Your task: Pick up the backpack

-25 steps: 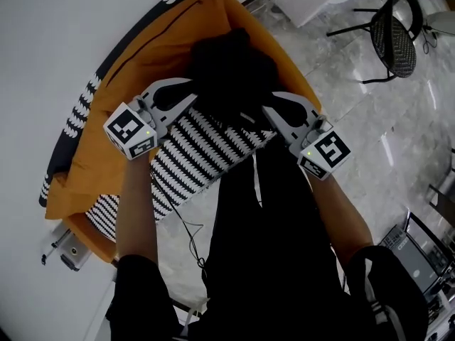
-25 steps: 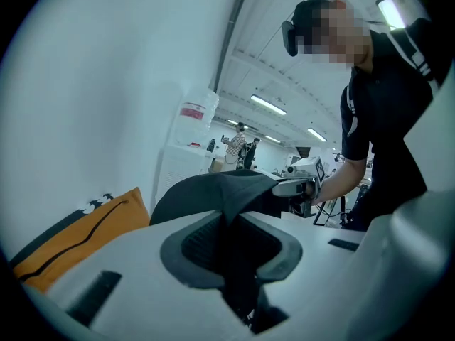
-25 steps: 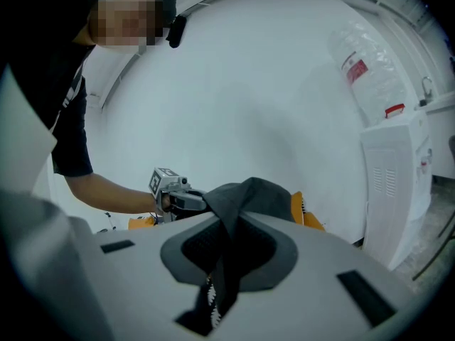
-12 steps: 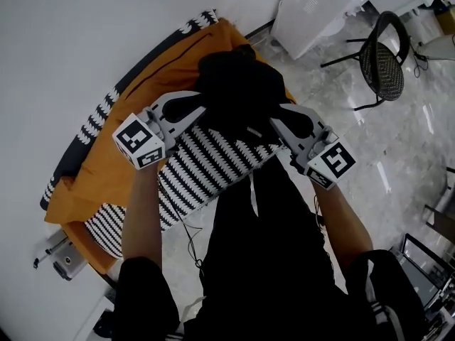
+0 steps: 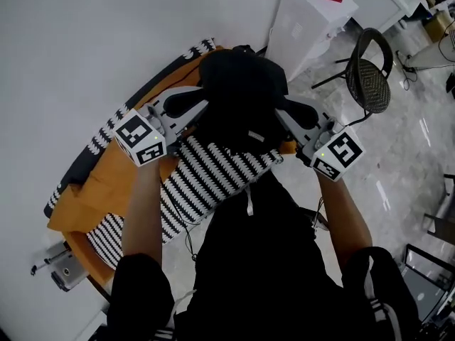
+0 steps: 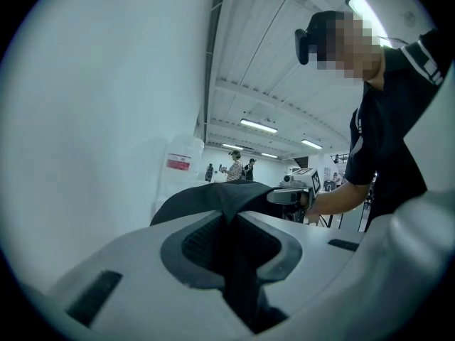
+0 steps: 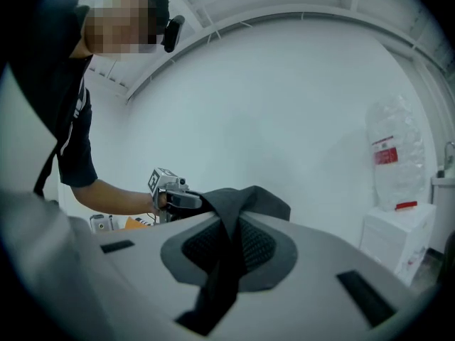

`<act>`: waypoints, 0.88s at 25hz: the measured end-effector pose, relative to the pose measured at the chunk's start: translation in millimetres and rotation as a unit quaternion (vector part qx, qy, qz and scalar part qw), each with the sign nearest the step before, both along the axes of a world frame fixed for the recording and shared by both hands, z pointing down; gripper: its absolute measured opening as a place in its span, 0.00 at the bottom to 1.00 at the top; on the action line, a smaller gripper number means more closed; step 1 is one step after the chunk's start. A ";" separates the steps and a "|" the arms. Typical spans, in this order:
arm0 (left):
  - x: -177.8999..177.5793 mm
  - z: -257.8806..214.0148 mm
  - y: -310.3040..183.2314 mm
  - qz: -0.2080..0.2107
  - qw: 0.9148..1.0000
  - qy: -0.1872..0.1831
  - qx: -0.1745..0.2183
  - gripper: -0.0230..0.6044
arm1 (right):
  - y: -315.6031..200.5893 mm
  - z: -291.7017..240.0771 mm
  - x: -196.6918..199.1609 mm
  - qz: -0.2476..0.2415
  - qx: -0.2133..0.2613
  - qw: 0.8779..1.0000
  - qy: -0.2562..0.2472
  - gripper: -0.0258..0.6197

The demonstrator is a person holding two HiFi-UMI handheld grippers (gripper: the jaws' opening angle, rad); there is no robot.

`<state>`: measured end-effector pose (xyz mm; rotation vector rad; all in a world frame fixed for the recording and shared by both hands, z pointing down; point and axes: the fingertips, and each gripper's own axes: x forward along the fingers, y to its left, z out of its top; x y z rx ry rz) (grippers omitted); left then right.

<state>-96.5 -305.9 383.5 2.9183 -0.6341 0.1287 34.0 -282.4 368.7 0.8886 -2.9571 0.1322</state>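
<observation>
The black fabric backpack [image 5: 240, 91] hung between the two tongs, which gripped it from opposite sides. The left tongs [image 5: 190, 106] were pinched on a fold of its cloth at one flank, and the right tongs [image 5: 290, 112] on a fold at the other. Taking it at both sides probably kept the limp bag spread and level, so that it would not slump from one corner. Both tongs pointed inward toward each other, with the bag's bulk between and just beyond their tips. Below the tongs lay an orange cushion [image 5: 89, 190] with a black-and-white striped cloth [image 5: 213, 176] over it. The backpack seemed clear of both, though the head view, looking steeply down, could not settle the gap.

The head view gave the layout: the bag in the middle, a marker cube [image 5: 140, 137] at the outer end of each tool, and the cushion beneath, against a white wall [image 5: 85, 41]. It did not show the pads. Each gripper view did: dark cloth ran down between the nearly closed jaws and rose over them in a ridge toward the opposite tool. The left gripper view also caught distant people [image 6: 234, 170] beyond the bag. The right gripper view showed a clear water bottle with a red label [image 7: 392, 155] on a white stand [image 7: 398, 240], off to one side of the right tongs.
</observation>
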 end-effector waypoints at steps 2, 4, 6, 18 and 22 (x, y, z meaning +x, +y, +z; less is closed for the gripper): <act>5.4 -16.3 2.8 0.003 1.000 0.006 0.006 0.15 | 2.0 -15.9 5.6 0.001 0.012 1.000 0.006 0.11; 9.3 -31.5 4.9 0.005 1.000 0.009 0.013 0.15 | 2.6 -31.8 9.5 0.001 0.022 1.000 0.009 0.11; 13.2 -43.6 6.3 0.009 1.000 0.011 0.020 0.15 | 2.4 -46.1 13.5 -0.003 0.027 1.000 0.007 0.11; 47.8 -131.9 9.7 0.034 0.995 0.026 0.090 0.14 | 7.9 -132.2 46.9 -0.006 0.073 0.997 0.009 0.11; 63.4 -156.5 13.1 0.030 0.994 0.027 0.102 0.14 | 12.4 -157.0 62.4 -0.007 0.087 0.996 0.004 0.11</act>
